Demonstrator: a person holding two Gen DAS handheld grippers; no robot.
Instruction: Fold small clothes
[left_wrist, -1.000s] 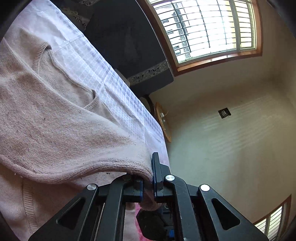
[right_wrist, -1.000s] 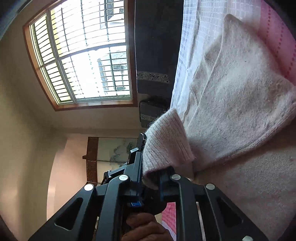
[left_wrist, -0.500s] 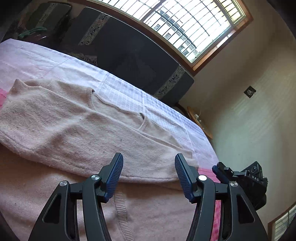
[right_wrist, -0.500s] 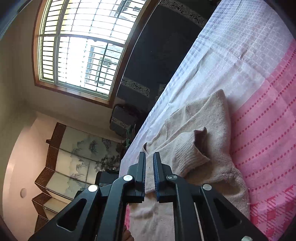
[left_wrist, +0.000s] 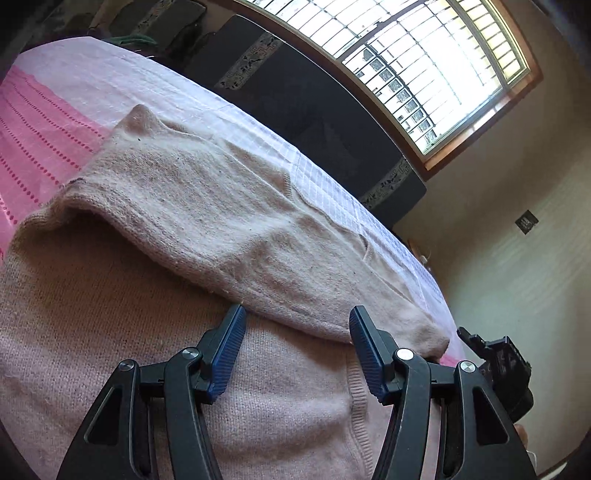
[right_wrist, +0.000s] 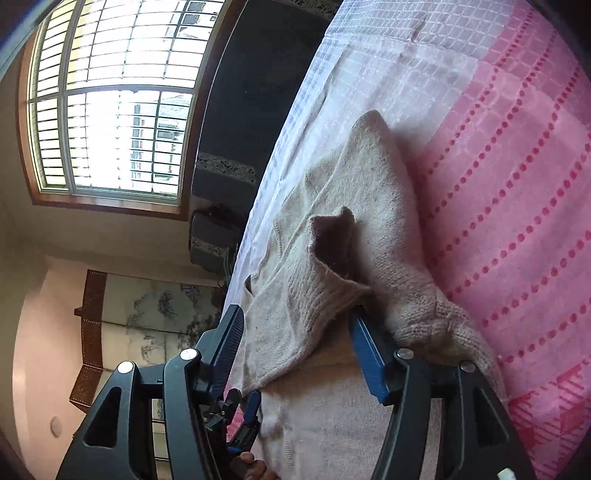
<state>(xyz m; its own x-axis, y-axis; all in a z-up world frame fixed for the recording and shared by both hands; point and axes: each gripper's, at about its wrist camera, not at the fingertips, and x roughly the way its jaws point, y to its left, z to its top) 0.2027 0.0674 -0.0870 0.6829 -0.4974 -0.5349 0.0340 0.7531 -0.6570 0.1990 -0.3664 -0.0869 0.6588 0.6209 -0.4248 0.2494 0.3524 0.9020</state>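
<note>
Sweater (left_wrist: 221, 229) cuff (right_wrist: 332, 240) opening shows only right-wrist

No legible text — none anywhere.

**Left wrist: jaws wide over folded knit**

My left gripper (left_wrist: 295, 350) gapes above the beige sweater (left_wrist: 207, 206); sleeve (left_wrist: 288, 273) lies folded across its body; pink-and-white bedspread (left_wrist: 44, 125) beneath; right gripper (left_wrist: 498, 373) at far edge; window (left_wrist: 417, 62) bright behind.

Sweater (left_wrist: 229, 229) on bedcover (left_wrist: 55, 122), sleeve (right_wrist: 314, 295) folded over body; sofa (left_wrist: 314, 110) behind, under window (left_wrist: 424, 55).
</note>
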